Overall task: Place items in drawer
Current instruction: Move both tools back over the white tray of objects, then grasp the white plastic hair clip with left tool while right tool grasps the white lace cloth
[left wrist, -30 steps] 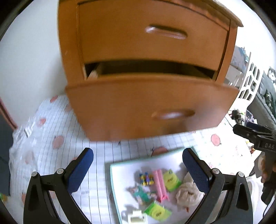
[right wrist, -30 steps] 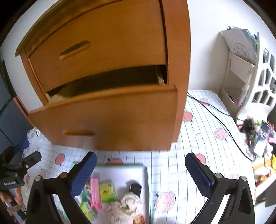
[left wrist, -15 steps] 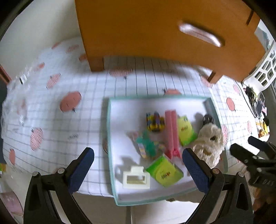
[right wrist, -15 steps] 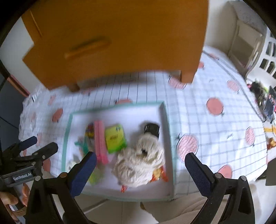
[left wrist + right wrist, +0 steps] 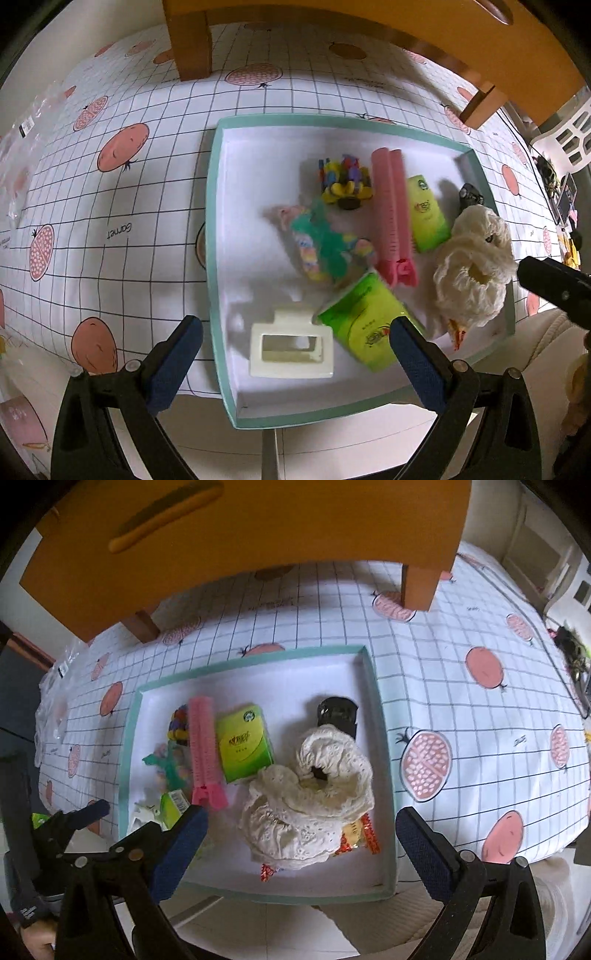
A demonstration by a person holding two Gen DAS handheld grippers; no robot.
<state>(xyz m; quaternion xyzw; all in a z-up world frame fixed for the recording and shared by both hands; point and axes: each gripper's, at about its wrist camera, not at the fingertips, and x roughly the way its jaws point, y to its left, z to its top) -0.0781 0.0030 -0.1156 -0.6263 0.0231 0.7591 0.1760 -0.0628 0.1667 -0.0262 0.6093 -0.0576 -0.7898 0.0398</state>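
A teal-rimmed white tray lies on the checked tablecloth in front of the wooden drawer cabinet. It holds a white hair claw, two green tissue packs, a pink clip, a colourful toy, a pastel and green trinket, a cream lace scrunchie and a small black object. My left gripper hangs open over the tray's near left part, above the hair claw. My right gripper is open above the scrunchie. Neither holds anything.
The cabinet's legs stand just behind the tray. The table's front edge runs right below the tray. A clear plastic bag lies at the far left. A white shelf and dark clutter sit at the right.
Both views have tipped down from the half-open drawers to the tray and moved closer to it. Both grippers stay open and empty.
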